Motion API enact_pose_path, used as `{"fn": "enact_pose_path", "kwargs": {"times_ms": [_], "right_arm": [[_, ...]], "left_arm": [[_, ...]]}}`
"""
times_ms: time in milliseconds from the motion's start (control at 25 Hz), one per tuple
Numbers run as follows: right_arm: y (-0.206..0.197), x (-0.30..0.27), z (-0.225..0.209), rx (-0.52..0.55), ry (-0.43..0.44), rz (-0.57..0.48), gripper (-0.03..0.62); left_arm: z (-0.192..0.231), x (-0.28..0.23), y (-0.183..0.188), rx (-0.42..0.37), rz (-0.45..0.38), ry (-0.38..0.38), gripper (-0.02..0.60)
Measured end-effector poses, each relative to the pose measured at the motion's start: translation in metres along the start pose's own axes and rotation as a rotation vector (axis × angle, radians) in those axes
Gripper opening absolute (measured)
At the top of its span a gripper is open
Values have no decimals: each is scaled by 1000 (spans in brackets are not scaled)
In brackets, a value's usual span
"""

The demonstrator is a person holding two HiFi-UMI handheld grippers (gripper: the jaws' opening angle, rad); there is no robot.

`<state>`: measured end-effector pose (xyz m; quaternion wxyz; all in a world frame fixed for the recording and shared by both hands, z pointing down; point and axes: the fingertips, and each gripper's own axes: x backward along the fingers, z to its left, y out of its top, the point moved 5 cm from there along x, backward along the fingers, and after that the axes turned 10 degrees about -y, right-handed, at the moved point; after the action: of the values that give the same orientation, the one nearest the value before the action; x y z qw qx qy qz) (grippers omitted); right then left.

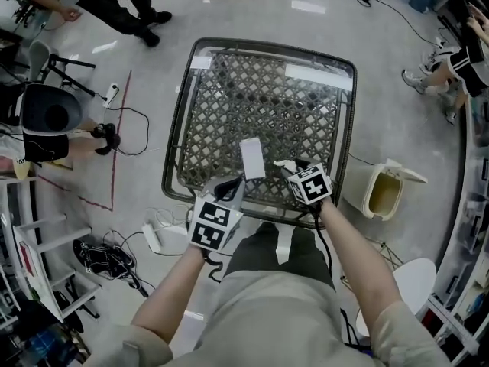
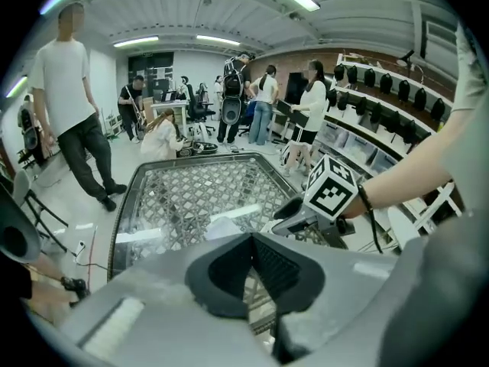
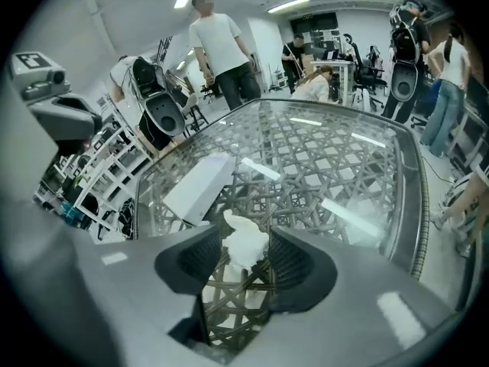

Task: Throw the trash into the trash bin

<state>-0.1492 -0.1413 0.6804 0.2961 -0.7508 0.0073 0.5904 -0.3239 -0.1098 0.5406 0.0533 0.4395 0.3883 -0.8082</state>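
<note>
We held the right gripper pointed steeply down over the near edge of the glass-topped table, its jaws standing roughly half apart. A crumpled white paper wad showed between their tips, lying on the glass (whether the pads touched it we could not tell). Just beyond it and to the left, a white rectangular box lay flat on the glass. Our left gripper hung beside the right one at the same near edge. Its jaws were together at the tips, with nothing between them. The cream trash bin, its lid tilted up, stood on the floor off the table's near right corner, well apart from the wad.
</note>
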Motion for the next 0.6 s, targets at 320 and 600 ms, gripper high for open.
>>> {"fn": "enact_pose_path", "kwargs": {"times_ms": [320, 600], "right_arm": [[-14, -3, -5, -23, -11, -18, 63], [-22, 45, -31, -125, -9, -93, 37]], "left_arm": [[0, -1, -11, 23, 22, 29, 2], [-22, -16, 26, -59, 6, 2, 3]]}}
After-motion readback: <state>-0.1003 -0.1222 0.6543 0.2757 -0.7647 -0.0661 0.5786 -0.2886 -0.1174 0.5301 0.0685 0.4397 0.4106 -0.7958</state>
